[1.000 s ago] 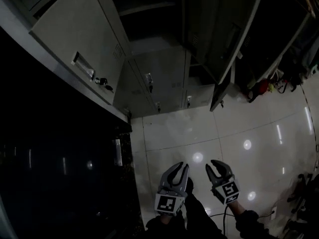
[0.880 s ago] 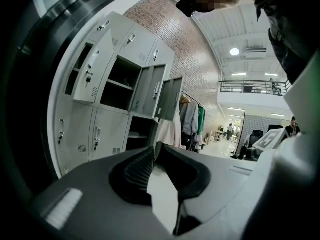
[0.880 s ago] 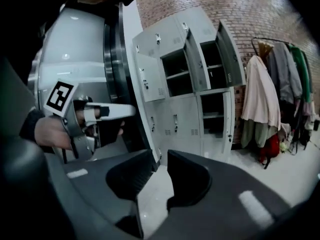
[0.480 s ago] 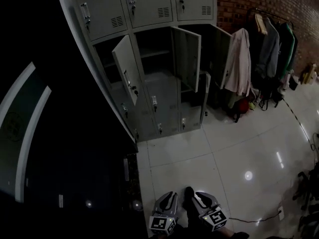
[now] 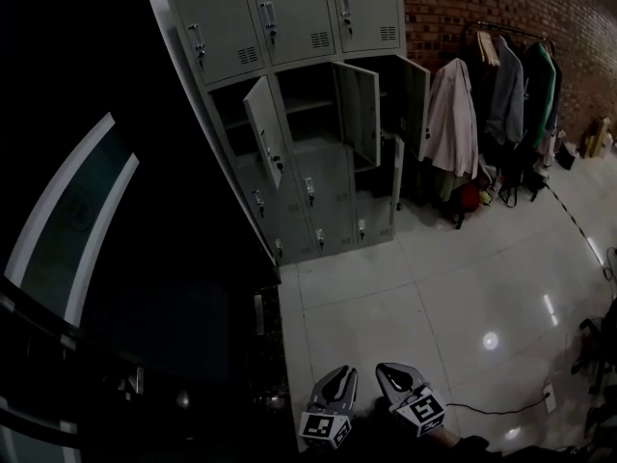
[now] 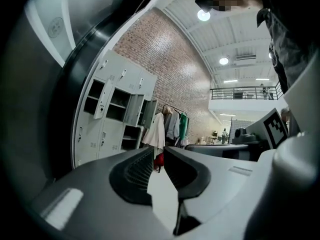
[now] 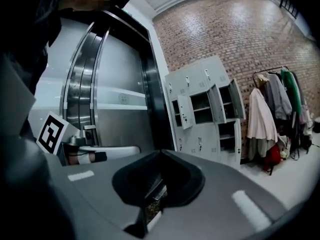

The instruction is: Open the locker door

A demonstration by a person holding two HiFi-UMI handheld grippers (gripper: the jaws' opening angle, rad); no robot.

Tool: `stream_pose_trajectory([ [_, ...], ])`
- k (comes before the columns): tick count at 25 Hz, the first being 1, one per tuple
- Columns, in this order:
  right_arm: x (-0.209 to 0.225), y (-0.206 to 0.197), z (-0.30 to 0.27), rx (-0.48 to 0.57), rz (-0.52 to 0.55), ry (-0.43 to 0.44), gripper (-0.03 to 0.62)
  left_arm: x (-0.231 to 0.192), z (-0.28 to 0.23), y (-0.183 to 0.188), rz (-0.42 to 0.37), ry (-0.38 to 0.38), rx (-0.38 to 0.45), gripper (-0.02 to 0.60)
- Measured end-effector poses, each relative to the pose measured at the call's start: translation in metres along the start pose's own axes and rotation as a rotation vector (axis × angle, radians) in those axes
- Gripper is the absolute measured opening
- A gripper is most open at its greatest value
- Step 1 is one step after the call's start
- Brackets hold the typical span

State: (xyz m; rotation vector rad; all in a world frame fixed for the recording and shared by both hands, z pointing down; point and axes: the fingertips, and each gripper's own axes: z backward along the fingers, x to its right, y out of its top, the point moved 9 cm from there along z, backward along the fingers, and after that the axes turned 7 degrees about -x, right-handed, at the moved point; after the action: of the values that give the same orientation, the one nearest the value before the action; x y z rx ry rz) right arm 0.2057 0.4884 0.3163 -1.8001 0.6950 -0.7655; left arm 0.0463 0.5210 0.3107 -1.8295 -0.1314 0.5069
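Observation:
A grey bank of lockers stands far ahead against a brick wall; it also shows in the left gripper view and the right gripper view. Several of its doors hang open, among them a middle-row door and another. The top-row doors are closed. Both grippers hang low at the frame's bottom, well away from the lockers. My left gripper is open with a narrow empty gap. My right gripper is shut on nothing.
Coats hang on a rack right of the lockers, with a red bag below. A dark curved glass wall fills the left side. Glossy white floor tiles lie between me and the lockers. A cable runs along the floor at the right.
The view has pulled back and up from close to the lockers to several steps away. Both grippers sank lower in the frame. The right gripper's jaws have closed.

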Motion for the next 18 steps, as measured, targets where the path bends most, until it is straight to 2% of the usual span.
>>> stream_pose_trajectory([
  [6, 0.007, 0.010, 0.017, 0.016, 0.044, 0.003, -0.014, 0.005, 0.000, 0.016, -0.031, -0.003, 0.047, 0.064],
  [13, 0.020, 0.016, 0.031, 0.021, 0.052, 0.008, -0.014, 0.026, -0.009, 0.012, -0.001, 0.011, 0.036, 0.064],
  [18, 0.022, 0.017, 0.037, 0.023, 0.066, 0.029, -0.014, 0.035, -0.011, 0.011, -0.014, 0.021, 0.032, 0.064],
])
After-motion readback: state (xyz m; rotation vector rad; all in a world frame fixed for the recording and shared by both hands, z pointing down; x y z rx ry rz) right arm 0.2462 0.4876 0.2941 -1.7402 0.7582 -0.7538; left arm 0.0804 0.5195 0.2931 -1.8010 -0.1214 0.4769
